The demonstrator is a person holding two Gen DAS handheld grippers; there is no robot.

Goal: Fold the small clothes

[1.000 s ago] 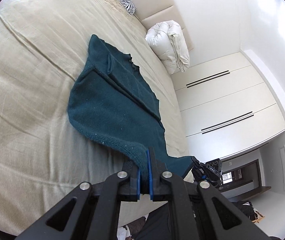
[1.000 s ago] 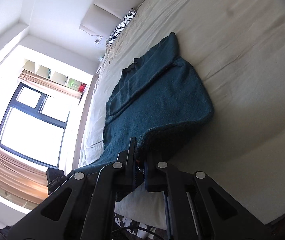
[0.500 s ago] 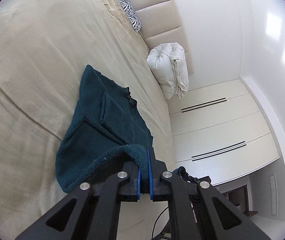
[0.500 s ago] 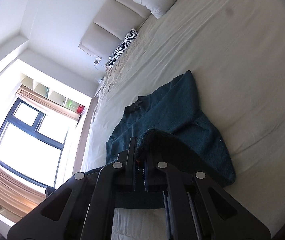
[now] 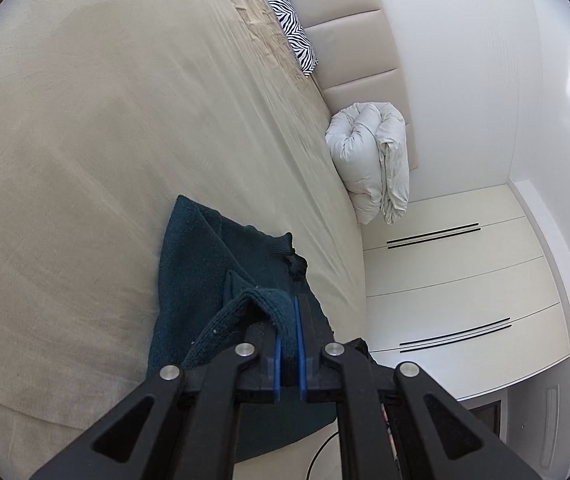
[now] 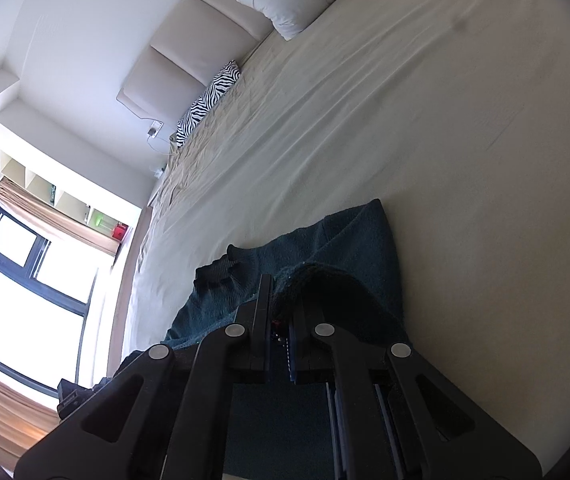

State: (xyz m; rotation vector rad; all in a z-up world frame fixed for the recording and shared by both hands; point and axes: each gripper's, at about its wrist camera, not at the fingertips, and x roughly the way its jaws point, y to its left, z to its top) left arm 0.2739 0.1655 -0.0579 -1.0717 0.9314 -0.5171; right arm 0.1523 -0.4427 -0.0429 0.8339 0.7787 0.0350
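Scene: a dark teal knitted sweater (image 5: 205, 264) lies on a beige bed sheet (image 5: 85, 120), near the edge of the bed, its collar end pointing toward the padded headboard (image 5: 349, 36).

Left gripper (image 5: 289, 344): jaws narrow, clamped on a ribbed hem corner of the sweater, which bulges up between the blue pads (image 5: 277, 364) and arches over the fingertips.

Right gripper (image 6: 279, 336): jaws pinched on the other hem corner — a dark hump of knit rises just ahead of the fingertips.

Where the garment lies: straight ahead of both sets of jaws and below them; the part on the sheet runs away from the grippers, collar (image 6: 217, 272) farthest off, with a sleeve folded across the body.

Long axis: hem to collar, roughly in line with the way both grippers point.

The relation that counts: the lifted hem hangs over the lower body of the sweater but short of the collar — judged from this, the fold is partly made, and the hem has yet to be carried forward and laid near the neckline.

Nearer hand: neither, as far as can be told; each holds its own corner, side by side.

Surroundings: a zebra-print pillow (image 5: 293, 28) and a rolled white duvet (image 5: 373, 164) against the headboard, well apart from the sweater.
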